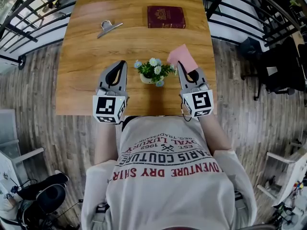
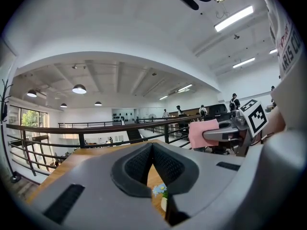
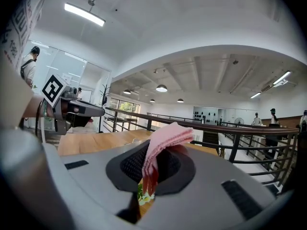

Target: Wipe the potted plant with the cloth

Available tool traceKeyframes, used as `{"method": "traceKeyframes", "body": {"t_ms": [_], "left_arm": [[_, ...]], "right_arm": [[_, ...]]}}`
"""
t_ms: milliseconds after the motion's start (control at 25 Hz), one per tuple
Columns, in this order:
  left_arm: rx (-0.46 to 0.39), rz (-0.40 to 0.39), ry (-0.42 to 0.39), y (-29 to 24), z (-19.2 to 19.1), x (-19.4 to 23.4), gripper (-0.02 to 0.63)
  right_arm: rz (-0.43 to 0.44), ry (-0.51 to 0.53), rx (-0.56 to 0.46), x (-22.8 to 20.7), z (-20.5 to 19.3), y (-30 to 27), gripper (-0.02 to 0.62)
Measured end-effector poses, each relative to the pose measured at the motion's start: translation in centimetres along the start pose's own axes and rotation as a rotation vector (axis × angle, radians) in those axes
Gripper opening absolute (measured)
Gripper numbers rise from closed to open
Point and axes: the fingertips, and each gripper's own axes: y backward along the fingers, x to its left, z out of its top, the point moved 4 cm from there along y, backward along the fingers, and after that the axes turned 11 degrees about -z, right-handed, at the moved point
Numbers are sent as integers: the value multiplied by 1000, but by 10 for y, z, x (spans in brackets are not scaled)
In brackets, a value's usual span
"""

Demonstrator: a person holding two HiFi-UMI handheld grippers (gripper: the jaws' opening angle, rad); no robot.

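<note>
Pink cloth (image 1: 183, 56) pinched in right gripper (image 1: 180, 67), just right of the small potted plant (image 1: 153, 72) near the front edge of the wooden table (image 1: 91, 66); left gripper (image 1: 123, 65) jaws pressed together, empty, left of plant.

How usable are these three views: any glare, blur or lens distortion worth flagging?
Head view: evenly lit and sharp, the potted plant crisp, the railing bowed toward the frame's edge. Left gripper view: heavy fisheye, black corners, the ceiling strip light blown out. Right gripper view: same fisheye and black corners; the cloth is in focus, with no glare on it.
</note>
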Motion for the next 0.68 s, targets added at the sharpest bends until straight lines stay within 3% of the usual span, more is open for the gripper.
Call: {"method": "traceKeyframes", "body": {"t_ms": [400, 680], "left_arm": [[35, 6, 0, -5, -6, 5, 17], [78, -29, -59, -13, -6, 1, 17]], "right_arm": [[2, -3, -3, 4, 0, -5, 35], [-32, 14, -24, 2, 3, -9, 35]]}}
